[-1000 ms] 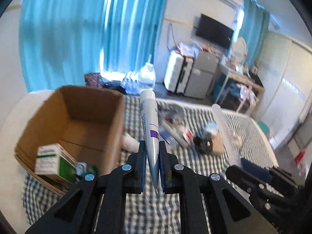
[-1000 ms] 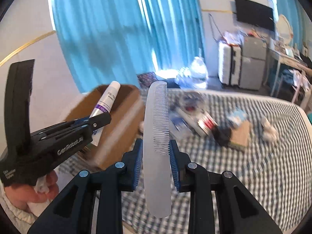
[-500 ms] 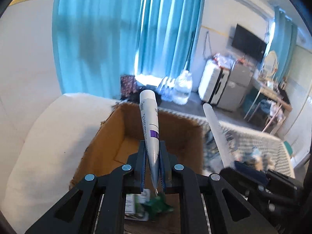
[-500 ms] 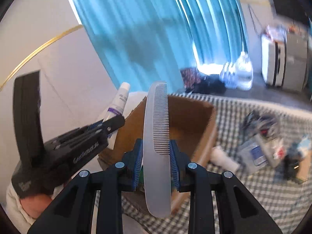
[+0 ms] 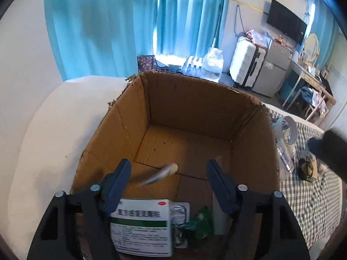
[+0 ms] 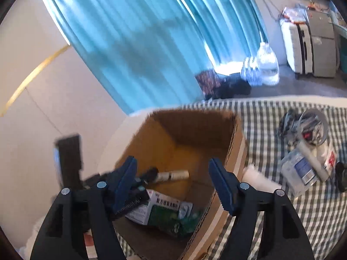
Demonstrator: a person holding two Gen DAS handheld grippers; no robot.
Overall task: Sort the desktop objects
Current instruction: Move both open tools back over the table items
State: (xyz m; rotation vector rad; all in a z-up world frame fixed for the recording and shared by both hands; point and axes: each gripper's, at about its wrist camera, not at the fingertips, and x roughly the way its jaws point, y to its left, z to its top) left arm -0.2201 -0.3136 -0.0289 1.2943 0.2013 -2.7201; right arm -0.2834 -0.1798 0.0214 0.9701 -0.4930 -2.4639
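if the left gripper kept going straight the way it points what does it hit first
Probably the tube, blurred between the opening jaws of the left gripper, then the box floor; depth is unclear.

Daylight enters through my blue curtains [image 5: 104, 28], glaring white at their gap. The cardboard box [image 5: 184, 117] interior lies shaded. A falling tube [image 5: 161, 173] smears with motion blur. Right view blurs throughout; fisheye bending and dark vignette frame both.

Both wrist views look steeply down past their own fingers, from close above, into the cardboard box [image 5: 188, 117]. Both share the box [image 6: 190, 134] and the blue curtain [image 5: 104, 21] beyond.
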